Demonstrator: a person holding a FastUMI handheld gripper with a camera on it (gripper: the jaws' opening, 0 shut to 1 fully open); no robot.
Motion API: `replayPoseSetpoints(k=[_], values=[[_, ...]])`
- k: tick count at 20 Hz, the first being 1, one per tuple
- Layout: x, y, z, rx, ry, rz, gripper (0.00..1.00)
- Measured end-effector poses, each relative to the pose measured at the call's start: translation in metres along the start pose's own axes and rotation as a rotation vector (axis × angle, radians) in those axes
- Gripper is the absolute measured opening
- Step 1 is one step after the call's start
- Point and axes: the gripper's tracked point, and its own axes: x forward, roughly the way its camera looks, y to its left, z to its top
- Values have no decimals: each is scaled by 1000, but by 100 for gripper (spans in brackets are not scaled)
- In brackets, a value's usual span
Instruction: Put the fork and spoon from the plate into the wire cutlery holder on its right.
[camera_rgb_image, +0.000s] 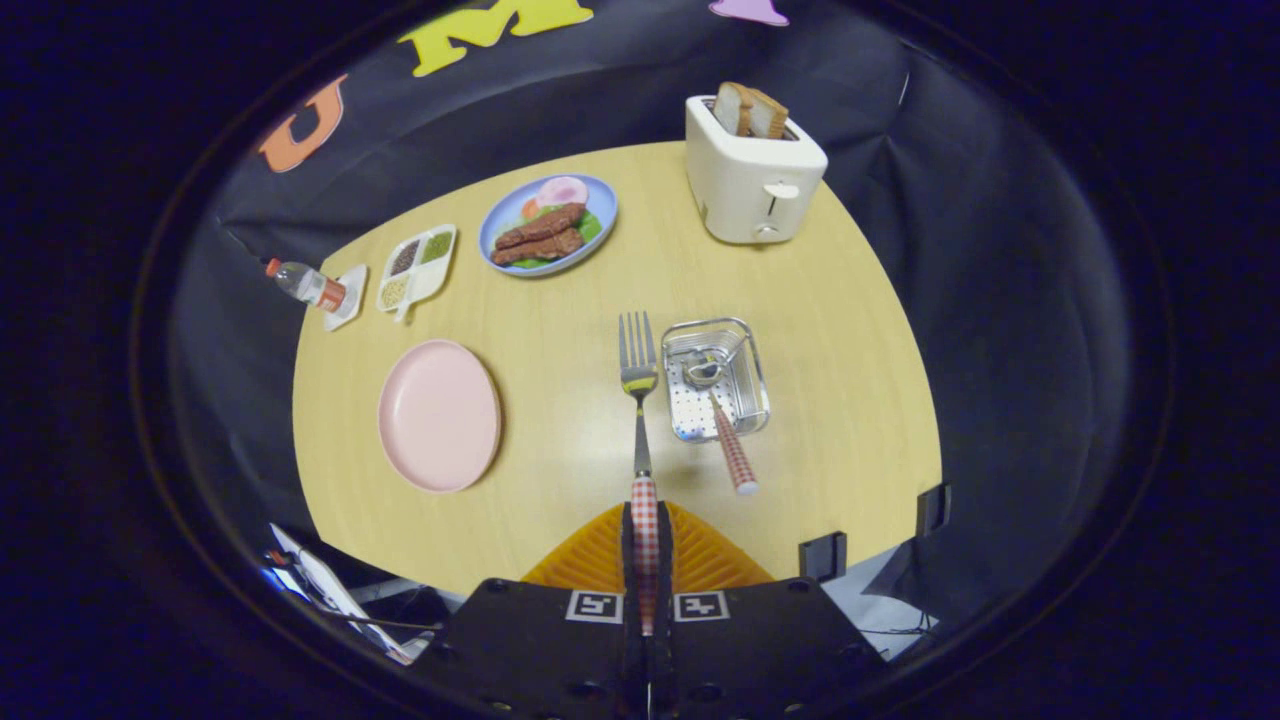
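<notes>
Between the orange fingers of the gripper (646, 545), which pinch its checked handle, the fork (638, 400) points toward 12 o'clock above the table (850, 330). The pink plate (439, 415), at 9 o'clock of the fork, lies bare. The wire cutlery holder (752, 365), at 3 o'clock, already holds the spoon (722, 420). Judged step: fork transfer; the next move calls for a rightward shift and a tines-down tilt into the holder.
</notes>
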Motion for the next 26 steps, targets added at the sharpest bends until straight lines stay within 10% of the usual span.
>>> replayPoseSetpoints(k=[26], values=[[22, -26, 38, 13, 508, -100, 5]])
